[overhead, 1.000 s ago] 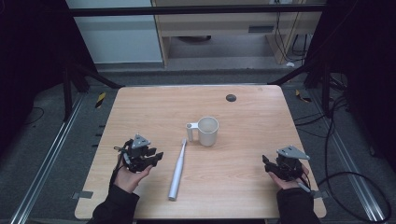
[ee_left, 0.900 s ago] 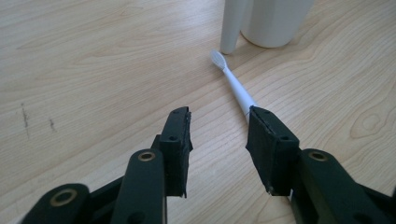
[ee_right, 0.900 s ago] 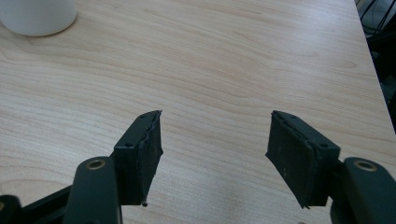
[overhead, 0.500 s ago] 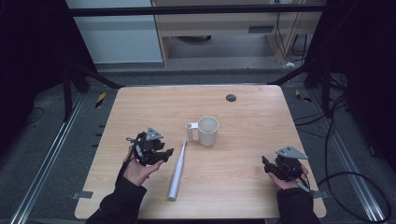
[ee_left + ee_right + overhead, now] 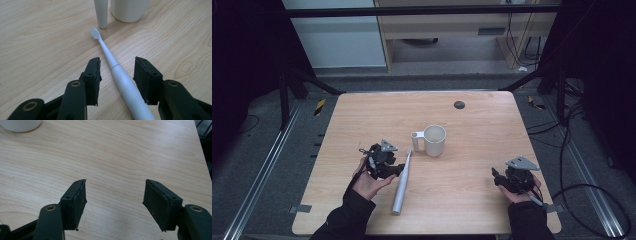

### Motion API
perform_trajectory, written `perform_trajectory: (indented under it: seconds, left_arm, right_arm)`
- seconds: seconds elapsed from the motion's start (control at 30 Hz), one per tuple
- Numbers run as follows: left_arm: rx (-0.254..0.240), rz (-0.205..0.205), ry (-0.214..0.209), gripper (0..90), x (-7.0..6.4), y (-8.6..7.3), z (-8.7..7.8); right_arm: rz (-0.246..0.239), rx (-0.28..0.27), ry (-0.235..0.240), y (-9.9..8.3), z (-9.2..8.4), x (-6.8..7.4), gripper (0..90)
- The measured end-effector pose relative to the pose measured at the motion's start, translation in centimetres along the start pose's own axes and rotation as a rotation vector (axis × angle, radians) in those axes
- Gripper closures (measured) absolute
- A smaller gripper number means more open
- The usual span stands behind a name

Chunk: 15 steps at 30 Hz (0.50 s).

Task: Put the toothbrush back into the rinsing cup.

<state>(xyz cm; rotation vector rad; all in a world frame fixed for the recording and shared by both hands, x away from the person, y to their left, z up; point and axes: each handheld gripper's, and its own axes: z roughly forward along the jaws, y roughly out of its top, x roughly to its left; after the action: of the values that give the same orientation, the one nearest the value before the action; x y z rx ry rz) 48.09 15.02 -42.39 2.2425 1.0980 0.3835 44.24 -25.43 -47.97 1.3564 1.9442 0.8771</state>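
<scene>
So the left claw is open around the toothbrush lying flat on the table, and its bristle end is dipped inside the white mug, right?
Not quite. The left gripper is open around the toothbrush, which lies flat, but its brush head rests on the table beside the white mug, near the handle, as the left gripper view shows.

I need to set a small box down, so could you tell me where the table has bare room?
Free: the far strip between the mug and the dark disc, and the stretch between the mug and the right gripper. Crowded: the left gripper straddles the toothbrush, whose head lies by the mug's handle.
</scene>
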Motion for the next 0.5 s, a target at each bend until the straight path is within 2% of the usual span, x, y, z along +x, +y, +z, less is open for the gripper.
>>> perform_trajectory:
  seconds: [0.27, 0.5]
  left_arm:
    - [0.038, 0.006, -0.003, 57.0, -0.6, 0.1, 1.3]
    - [0.088, -0.01, -0.002, 57.1, -0.8, 0.2, 2.3]
  right_arm:
    - [-0.009, 0.009, 0.006, 0.0, 0.1, 0.1, 34.5]
    - [-0.011, 0.013, 0.011, 0.0, 0.2, 0.2, 34.5]
